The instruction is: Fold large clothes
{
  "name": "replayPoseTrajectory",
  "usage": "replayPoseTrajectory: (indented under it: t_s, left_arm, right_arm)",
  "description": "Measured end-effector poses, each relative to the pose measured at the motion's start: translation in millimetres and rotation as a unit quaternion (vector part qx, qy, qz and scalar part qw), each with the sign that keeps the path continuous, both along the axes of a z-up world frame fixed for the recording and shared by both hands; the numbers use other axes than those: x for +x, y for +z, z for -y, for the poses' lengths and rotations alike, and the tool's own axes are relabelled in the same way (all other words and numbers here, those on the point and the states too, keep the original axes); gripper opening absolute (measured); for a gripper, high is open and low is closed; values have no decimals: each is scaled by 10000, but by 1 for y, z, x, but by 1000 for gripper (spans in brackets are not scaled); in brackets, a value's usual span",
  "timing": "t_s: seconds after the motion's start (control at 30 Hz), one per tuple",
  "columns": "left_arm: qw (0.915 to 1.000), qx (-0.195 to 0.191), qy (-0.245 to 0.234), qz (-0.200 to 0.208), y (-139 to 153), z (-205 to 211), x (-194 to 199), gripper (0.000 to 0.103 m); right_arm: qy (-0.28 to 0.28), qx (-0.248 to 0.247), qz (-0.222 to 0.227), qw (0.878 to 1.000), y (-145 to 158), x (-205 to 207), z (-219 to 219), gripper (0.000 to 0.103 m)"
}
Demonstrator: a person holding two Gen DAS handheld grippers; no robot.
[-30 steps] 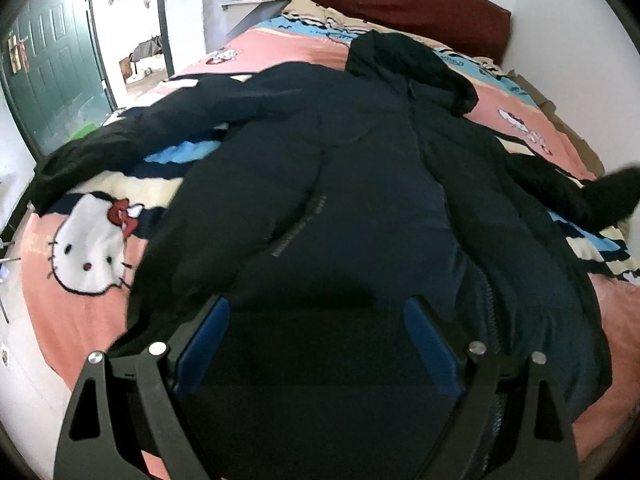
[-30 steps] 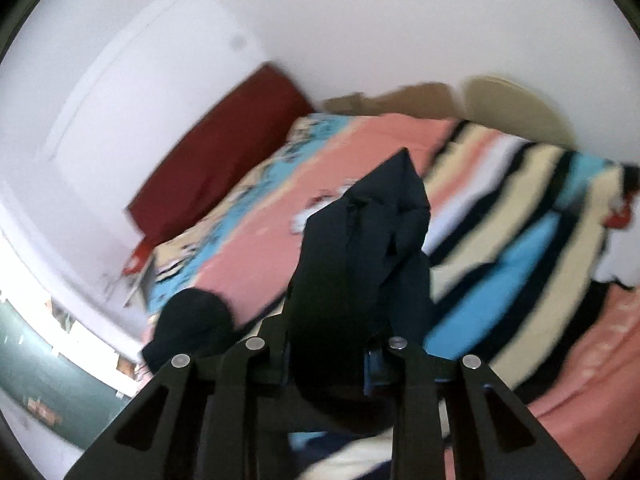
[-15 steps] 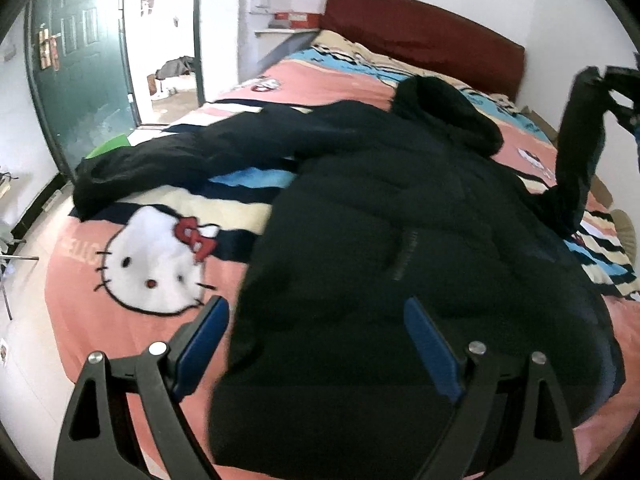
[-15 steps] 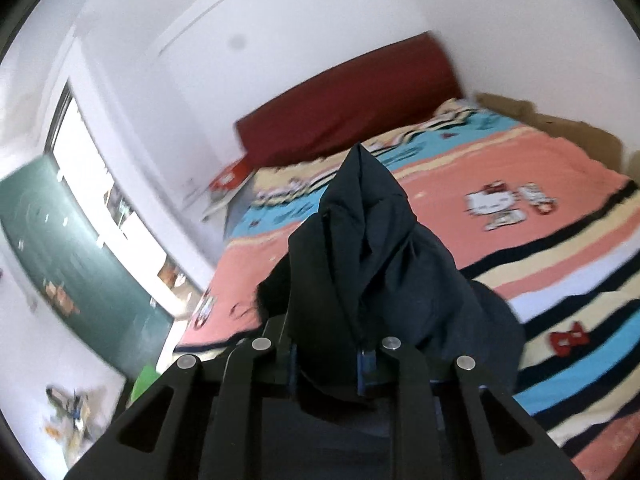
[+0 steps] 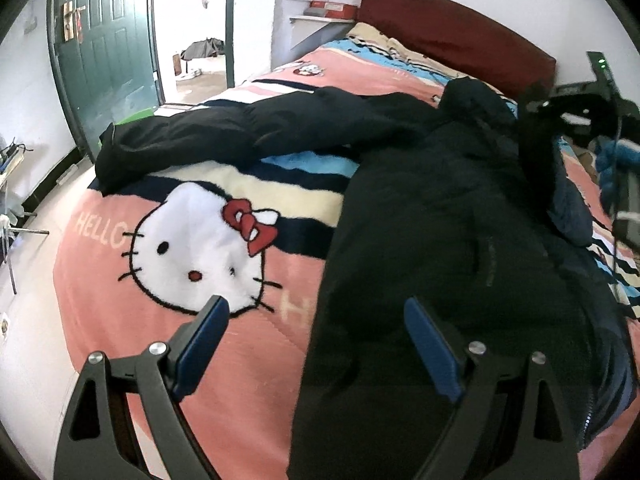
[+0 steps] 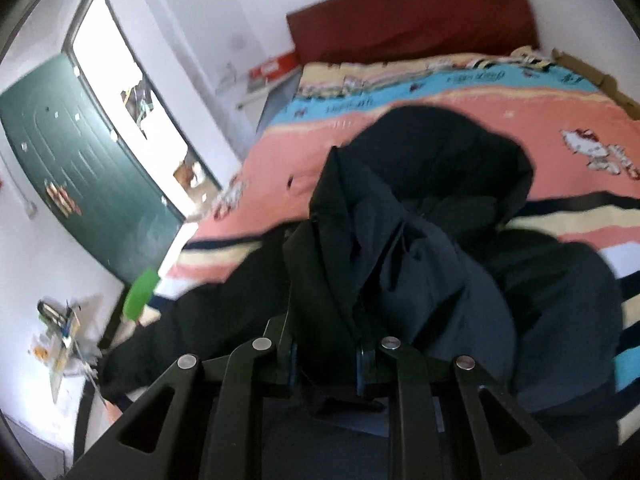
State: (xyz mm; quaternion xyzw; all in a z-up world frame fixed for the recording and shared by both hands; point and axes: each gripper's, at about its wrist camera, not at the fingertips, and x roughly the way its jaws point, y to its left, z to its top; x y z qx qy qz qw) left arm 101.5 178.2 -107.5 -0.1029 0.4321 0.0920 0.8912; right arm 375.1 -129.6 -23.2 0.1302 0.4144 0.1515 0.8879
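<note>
A large black hooded puffer coat point(image 5: 440, 240) lies front up on the bed. Its one sleeve point(image 5: 240, 136) stretches flat toward the left edge. My left gripper point(image 5: 316, 332) hovers open above the coat's hem edge and the pink blanket, with nothing between its blue pads. My right gripper point(image 6: 326, 354) is shut on the cuff of the other sleeve point(image 6: 360, 248), which hangs lifted over the coat's chest with the hood point(image 6: 452, 144) beyond it. In the left wrist view that right gripper point(image 5: 560, 108) shows at the far right, holding the raised sleeve point(image 5: 540, 168).
The bed is covered by a pink striped blanket with a white cat face point(image 5: 200, 248). A dark red headboard point(image 5: 452, 48) stands at the far end. A green door point(image 5: 100, 52) stands open on the left beside a bright doorway. Floor clutter point(image 6: 60, 332) lies left of the bed.
My right gripper has swung the lifted sleeve from the bed's right side inward over the coat body. My left gripper has shifted left, now partly over the pink blanket.
</note>
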Motion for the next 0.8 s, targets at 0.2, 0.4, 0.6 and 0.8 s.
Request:
replayPoseTrajectory:
  t_s: [0.2, 0.4, 0.6, 0.8]
  left_arm:
    - [9999, -5, 2, -149, -11, -2, 10, 90]
    - [9997, 134, -102, -188, -8, 6, 14, 90]
    - [9996, 257, -89, -113, 5, 10, 13, 90]
    - [9993, 319, -172, -49, 20, 25, 10, 90]
  right_arm:
    - [656, -586, -447, 9951, -54, -5, -54, 20]
    - [969, -1192, -785, 9850, -100, -7, -90, 24]
    - [1022, -1246, -814, 9836, -104, 1, -111, 44]
    - [1433, -1238, -568, 9803, -84, -17, -132, 69]
